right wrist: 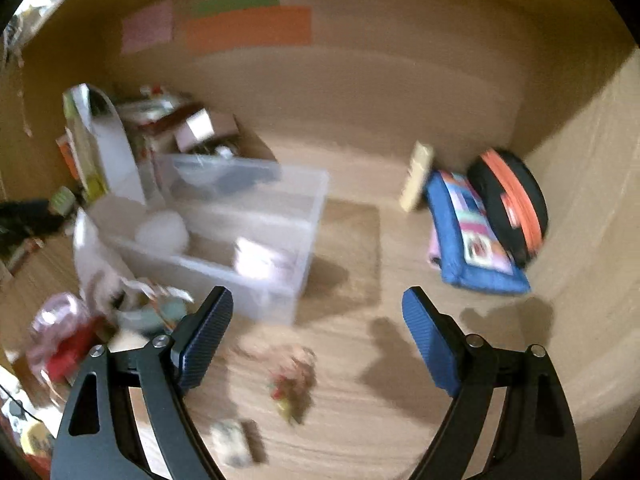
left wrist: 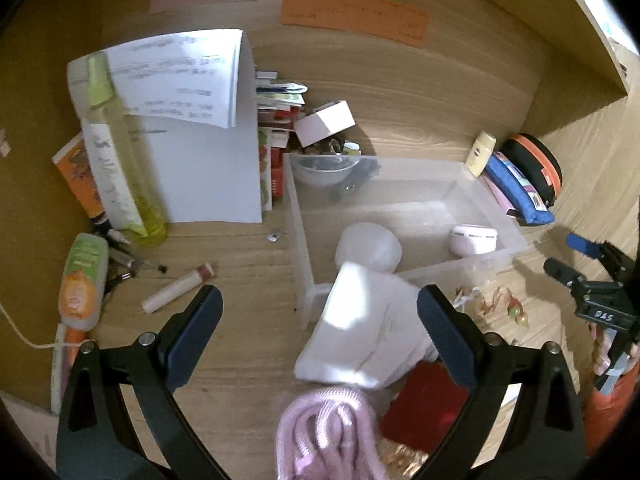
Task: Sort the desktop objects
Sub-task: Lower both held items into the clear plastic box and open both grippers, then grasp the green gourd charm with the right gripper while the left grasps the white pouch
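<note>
Two grippers hover released over cluttered desk | left gripper [left wrist: 320,320] beside clear bin [left wrist: 296,216] near edge | right gripper [right wrist: 318,332] above bare wood [right wrist: 360,420], bin corner close

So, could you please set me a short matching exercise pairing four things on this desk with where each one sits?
Things:
1. white round gadget
2. blue pouch
3. lip balm tube
4. orange paper strip

Places:
A. stuck on the back wall
B. inside the clear bin
C. lying on the desk left of the bin
D. leaning against the black and orange round case

Pairs: 1-B, 2-D, 3-C, 4-A
</note>
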Demonstrator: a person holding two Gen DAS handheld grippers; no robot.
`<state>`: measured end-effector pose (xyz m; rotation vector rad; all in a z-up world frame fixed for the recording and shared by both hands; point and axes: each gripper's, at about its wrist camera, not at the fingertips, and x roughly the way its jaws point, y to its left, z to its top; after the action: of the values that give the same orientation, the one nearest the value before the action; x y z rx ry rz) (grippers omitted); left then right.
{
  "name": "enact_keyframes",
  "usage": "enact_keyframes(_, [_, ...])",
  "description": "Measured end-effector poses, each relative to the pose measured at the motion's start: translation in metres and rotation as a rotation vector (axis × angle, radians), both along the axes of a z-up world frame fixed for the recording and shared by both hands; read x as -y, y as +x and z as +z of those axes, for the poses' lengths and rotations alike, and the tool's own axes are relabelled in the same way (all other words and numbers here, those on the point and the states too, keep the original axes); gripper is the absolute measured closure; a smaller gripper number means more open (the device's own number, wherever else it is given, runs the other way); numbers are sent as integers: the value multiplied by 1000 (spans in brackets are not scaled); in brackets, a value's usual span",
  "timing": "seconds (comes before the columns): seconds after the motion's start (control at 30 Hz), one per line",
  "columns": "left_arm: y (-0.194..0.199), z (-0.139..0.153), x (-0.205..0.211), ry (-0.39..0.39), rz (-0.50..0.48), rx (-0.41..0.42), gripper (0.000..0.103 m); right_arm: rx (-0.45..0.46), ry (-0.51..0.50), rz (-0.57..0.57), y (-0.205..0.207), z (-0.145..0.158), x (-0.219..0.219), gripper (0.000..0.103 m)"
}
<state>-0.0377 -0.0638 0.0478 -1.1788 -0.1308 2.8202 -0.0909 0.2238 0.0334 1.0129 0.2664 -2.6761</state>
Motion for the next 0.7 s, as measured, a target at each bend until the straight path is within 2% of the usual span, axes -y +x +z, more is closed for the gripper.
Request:
enact_keyframes(0.13, [6,-10,-1,30,-48,39,4,86,-4,-15,-1,-25,-10,18])
enact_keyframes(0.27, [2,-26,-8,8,-75,79,4,153,-49,-16,4,-45,-13,18])
enact_keyframes(0.47, [-13,-52,-21,20,-141,168,4,169,-47,3,13,-63,-2,18])
enact_keyframes(0.7, [-29,-64,-35,40,-191,233,4,191,-7,29,11,-72,5,22])
